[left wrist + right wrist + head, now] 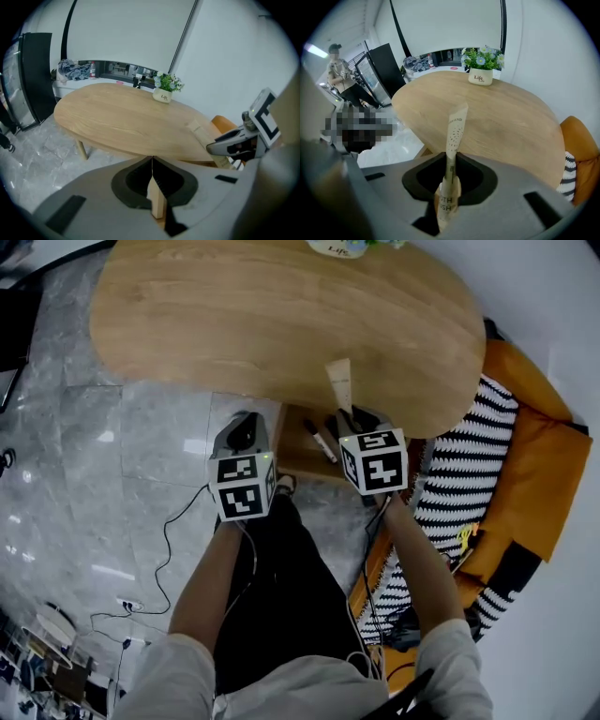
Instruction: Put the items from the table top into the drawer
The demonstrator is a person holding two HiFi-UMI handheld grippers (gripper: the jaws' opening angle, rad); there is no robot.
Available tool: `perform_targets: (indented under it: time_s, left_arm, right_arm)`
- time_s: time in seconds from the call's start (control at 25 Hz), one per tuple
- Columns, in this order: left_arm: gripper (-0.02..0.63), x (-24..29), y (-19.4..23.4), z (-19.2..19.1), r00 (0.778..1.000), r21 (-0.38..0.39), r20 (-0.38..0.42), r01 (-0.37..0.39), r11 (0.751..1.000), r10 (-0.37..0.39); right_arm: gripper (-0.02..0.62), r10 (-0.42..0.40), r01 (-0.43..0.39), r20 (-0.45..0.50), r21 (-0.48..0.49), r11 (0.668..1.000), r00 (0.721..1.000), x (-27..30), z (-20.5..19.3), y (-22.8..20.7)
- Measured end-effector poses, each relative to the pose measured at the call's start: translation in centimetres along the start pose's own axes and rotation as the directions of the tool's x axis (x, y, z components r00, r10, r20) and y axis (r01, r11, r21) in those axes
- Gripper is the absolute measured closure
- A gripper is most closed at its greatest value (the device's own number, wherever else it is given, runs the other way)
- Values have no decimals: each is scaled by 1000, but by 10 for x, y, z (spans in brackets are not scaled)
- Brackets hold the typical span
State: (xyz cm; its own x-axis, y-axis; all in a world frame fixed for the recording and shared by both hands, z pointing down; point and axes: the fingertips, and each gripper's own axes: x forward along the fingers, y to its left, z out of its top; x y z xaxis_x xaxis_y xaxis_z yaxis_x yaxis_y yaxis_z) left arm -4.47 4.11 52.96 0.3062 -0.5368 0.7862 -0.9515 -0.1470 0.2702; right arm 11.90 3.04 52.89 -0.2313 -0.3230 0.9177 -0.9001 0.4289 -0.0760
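My right gripper [346,420] is shut on a thin beige paper toothbrush packet [339,382], which sticks up past the jaws [455,129]. It hangs over an open wooden drawer [292,454] under the near edge of the oval wooden table [281,324]. A black marker [321,442] lies in the drawer. My left gripper [246,420] is beside it on the left, at the drawer's left end. Its jaws are shut with nothing between them [152,161]. In the left gripper view the right gripper [226,145] and its packet [202,133] show at the right.
A small white pot with flowers [480,70] stands at the table's far edge. An orange chair [536,451] with a black-and-white striped cushion [461,486] sits to the right. Cables trail over the grey marble floor [141,456]. A person [338,70] stands far off.
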Motion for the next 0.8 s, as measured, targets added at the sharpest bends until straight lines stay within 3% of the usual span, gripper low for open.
perform_targets:
  time_s: [0.32, 0.8]
  left_arm:
    - [595, -17, -26, -27, 1000, 18, -7, 2, 1000, -2]
    - [595, -6, -35, -56, 999, 28, -40, 5, 1000, -4]
  right_arm:
    - [534, 63, -61, 14, -149, 987, 998, -21, -38, 18]
    - [518, 171, -177, -43, -241, 954, 984, -11, -81, 31]
